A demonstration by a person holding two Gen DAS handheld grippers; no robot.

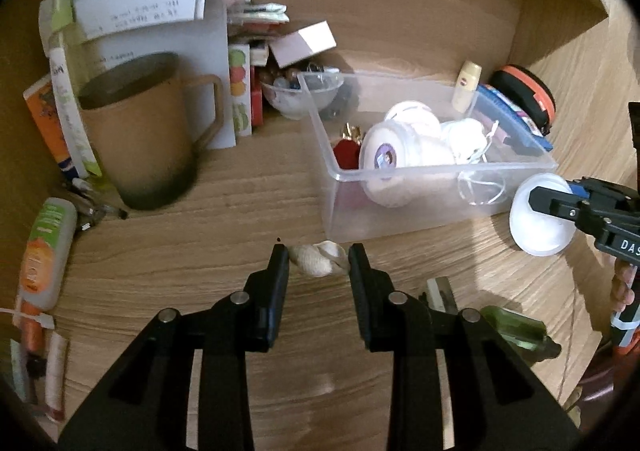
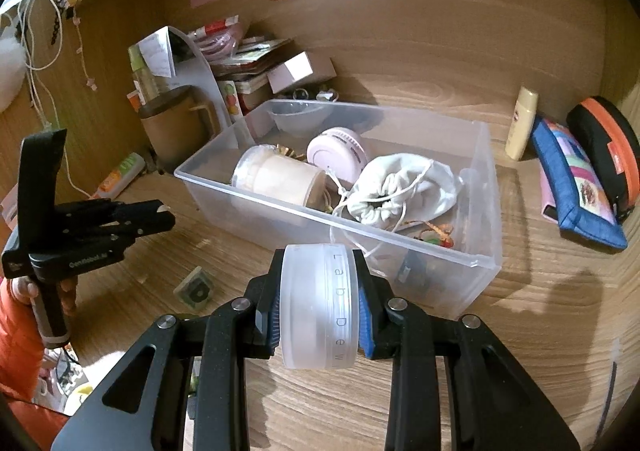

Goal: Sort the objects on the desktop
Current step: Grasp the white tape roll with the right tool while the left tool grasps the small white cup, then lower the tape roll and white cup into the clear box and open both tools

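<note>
A: what's each tool doing?

B: right tool (image 2: 318,305) is clamped on a frosted white jar (image 2: 318,307), just in front of the clear bin (image 2: 440,247). Left tool (image 1: 319,261) pinches a small cream shell (image 1: 318,259), also in front of the bin, above the desk (image 1: 200,251).

A: and inside the bin?

B: a white drawstring pouch (image 2: 400,187) and two round containers.

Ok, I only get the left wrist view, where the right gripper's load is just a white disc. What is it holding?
Observer: A frosted round jar, clamped across its flat ends by the right gripper.
Operator: Any marking?
Observer: Lettering around its side reads "Lab Dew".
Operator: What lies in the bin nearest it?
Observer: A white drawstring pouch, inside the clear bin.
</note>
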